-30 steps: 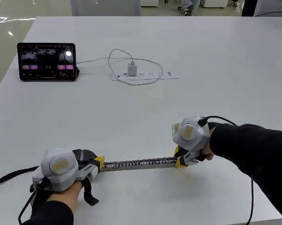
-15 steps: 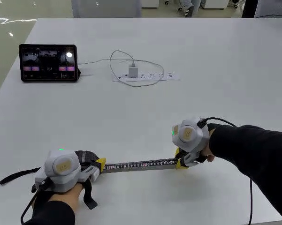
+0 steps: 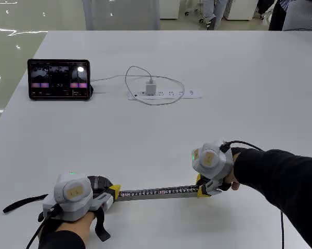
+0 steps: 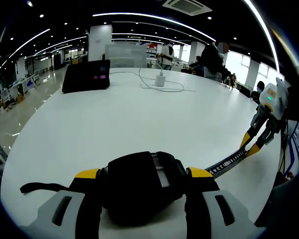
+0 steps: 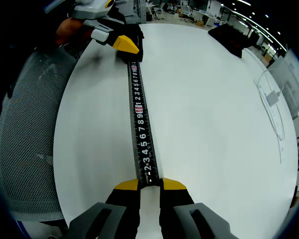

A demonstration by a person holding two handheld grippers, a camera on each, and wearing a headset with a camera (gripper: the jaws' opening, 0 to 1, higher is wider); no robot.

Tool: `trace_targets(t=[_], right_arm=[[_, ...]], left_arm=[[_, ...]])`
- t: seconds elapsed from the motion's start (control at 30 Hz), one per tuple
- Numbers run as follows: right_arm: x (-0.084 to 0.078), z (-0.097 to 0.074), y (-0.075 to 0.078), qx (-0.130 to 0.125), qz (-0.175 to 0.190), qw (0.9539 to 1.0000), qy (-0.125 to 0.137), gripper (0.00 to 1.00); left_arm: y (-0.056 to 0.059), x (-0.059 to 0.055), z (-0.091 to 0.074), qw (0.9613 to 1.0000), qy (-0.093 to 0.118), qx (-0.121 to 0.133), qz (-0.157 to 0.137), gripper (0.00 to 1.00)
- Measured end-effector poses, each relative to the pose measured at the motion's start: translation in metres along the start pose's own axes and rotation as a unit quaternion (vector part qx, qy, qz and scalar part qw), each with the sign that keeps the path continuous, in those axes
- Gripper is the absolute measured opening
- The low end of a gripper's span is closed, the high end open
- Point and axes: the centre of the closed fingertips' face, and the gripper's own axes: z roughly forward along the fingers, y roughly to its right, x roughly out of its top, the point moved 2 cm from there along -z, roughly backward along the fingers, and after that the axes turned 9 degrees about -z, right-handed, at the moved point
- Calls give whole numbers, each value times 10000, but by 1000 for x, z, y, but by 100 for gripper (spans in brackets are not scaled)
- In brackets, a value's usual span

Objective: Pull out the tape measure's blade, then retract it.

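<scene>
The black tape measure case sits between the jaws of my left gripper, which is shut on it at the table's front left. Its grey numbered blade runs flat along the table to the right. My right gripper is shut on the blade's end. In the right gripper view the blade stretches away to the left gripper and the case. In the left gripper view the blade leads off right to the right gripper.
A tablet stands at the back left of the white table. A white power strip with a plugged charger and looped cable lies behind the middle. A black strap trails left of the case. A mesh chair is by the table edge.
The head camera has tilted, shifting the scene down. The exposed blade between the grippers looks slightly shorter than a second ago. Both grips are unchanged.
</scene>
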Motion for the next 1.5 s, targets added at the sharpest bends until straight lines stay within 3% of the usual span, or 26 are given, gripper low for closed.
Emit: trace_targets(t=[1.5], right_arm=[[11,4,2,-26,252,9996,123,10]], left_arm=[[-1,-2,1,10000,-71,-41,53,63]])
